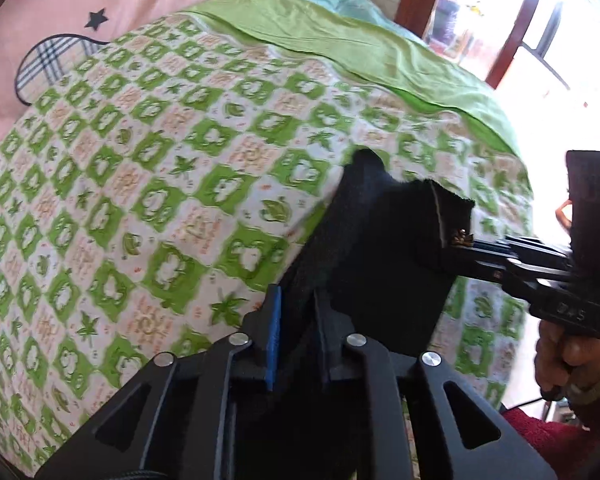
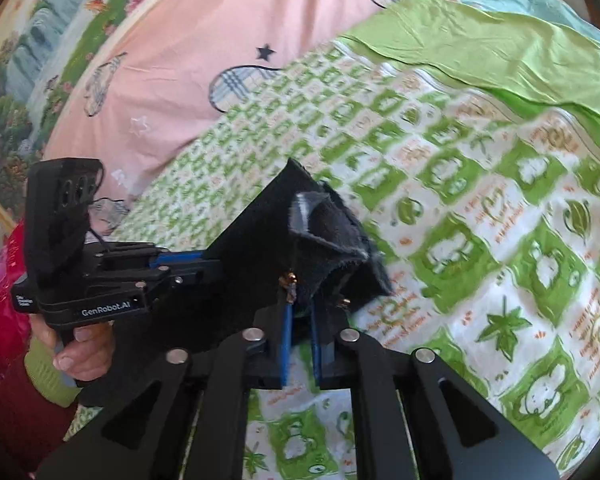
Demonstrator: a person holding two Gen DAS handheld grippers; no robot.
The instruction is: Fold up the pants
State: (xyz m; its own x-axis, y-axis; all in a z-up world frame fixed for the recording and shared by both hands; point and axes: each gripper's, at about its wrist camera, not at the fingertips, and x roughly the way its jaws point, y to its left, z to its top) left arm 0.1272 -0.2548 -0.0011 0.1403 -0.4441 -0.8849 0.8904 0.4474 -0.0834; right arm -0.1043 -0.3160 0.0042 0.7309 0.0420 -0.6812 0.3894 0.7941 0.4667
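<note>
Black pants (image 1: 380,248) hang bunched over the patterned bed, held between both grippers. My left gripper (image 1: 296,296), at the bottom of the left wrist view, is shut on a fold of the black cloth, which fills the gap between its blue pads. My right gripper (image 1: 472,244) comes in from the right and pinches the waistband beside a brass button (image 1: 460,236). In the right wrist view my right gripper (image 2: 302,312) is shut on the pants (image 2: 260,240) by the zipper. My left gripper (image 2: 208,258) clamps the cloth from the left.
A green-and-white patterned bedspread (image 1: 160,200) covers the bed under the pants. A pink quilt (image 2: 180,60) lies at the far side, with a plain green sheet (image 1: 340,40) beside it. A bright window with a brown frame (image 1: 540,40) is at the right. A person's hands (image 2: 84,348) hold the grippers.
</note>
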